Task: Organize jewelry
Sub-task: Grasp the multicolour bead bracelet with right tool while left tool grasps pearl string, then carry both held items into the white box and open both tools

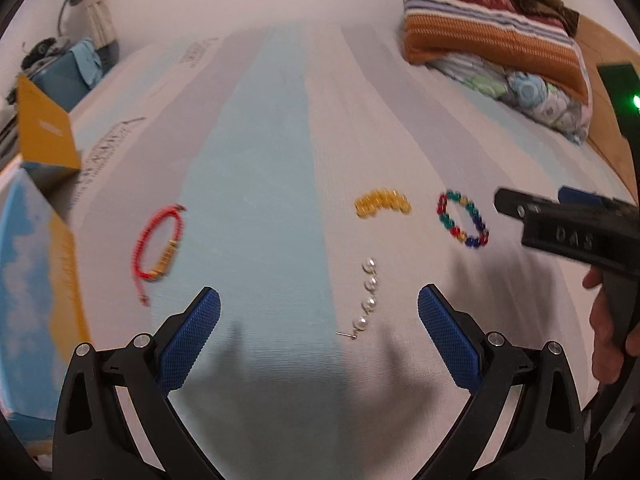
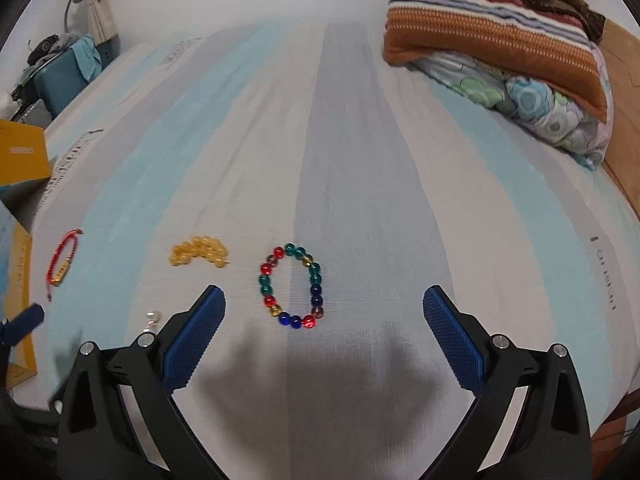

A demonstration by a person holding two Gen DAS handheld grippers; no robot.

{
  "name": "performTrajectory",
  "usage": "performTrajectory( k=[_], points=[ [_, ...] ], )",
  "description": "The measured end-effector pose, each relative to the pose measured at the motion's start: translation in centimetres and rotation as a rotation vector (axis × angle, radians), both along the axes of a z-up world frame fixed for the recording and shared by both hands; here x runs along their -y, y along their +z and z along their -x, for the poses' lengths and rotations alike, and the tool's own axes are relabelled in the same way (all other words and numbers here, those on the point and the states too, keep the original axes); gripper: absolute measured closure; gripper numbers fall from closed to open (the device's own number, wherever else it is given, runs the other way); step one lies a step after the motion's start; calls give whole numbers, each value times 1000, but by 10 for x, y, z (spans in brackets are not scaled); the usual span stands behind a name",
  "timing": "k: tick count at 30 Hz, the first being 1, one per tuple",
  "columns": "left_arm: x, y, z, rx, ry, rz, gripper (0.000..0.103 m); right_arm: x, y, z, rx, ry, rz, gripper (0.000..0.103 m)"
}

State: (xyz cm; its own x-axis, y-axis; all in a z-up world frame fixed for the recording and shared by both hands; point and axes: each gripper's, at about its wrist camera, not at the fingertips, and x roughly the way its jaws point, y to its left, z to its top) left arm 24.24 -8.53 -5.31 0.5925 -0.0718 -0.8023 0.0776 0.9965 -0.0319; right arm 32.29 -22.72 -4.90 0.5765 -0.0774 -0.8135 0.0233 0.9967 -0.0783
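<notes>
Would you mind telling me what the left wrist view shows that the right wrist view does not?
Only the left wrist view shows the full pearl strand and the right gripper from outside, held in a hand. Only the right wrist view shows the multicolored bracelet between its own open fingers. Both show the red cord bracelet, the yellow bead bracelet and the folded blankets.
</notes>
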Motion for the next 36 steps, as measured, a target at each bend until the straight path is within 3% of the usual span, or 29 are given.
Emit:
performTrajectory(
  k=[14, 17, 19, 23, 28, 33, 36],
  points=[
    [14, -53, -17, -43, -36, 10, 14, 15, -59, -31, -92, -26, -13, 24],
    [15, -57, -18, -32, -40, -8, 20, 15, -64, -33, -110, -25, -17, 36],
    [16, -56, -17, -25, -45, -13, 29, 13, -67, -33, -113, -18, -21, 38],
    [17, -56, -12, -16, -62, -18, 45, 10, -68, -33, -113, -15, -21, 55],
    [14, -53, -11, -16, -67, -12, 73, 2, -67, -31, -119, 7, -6, 74],
    [15, -52, -10, -14, -73, -38, 92, 1, -67, -29, -117, 4, 11, 94],
    [16, -48, -9, -12, -75, -39, 92, -2, -66, -27, -101, 13, 34, 94]
  ],
)
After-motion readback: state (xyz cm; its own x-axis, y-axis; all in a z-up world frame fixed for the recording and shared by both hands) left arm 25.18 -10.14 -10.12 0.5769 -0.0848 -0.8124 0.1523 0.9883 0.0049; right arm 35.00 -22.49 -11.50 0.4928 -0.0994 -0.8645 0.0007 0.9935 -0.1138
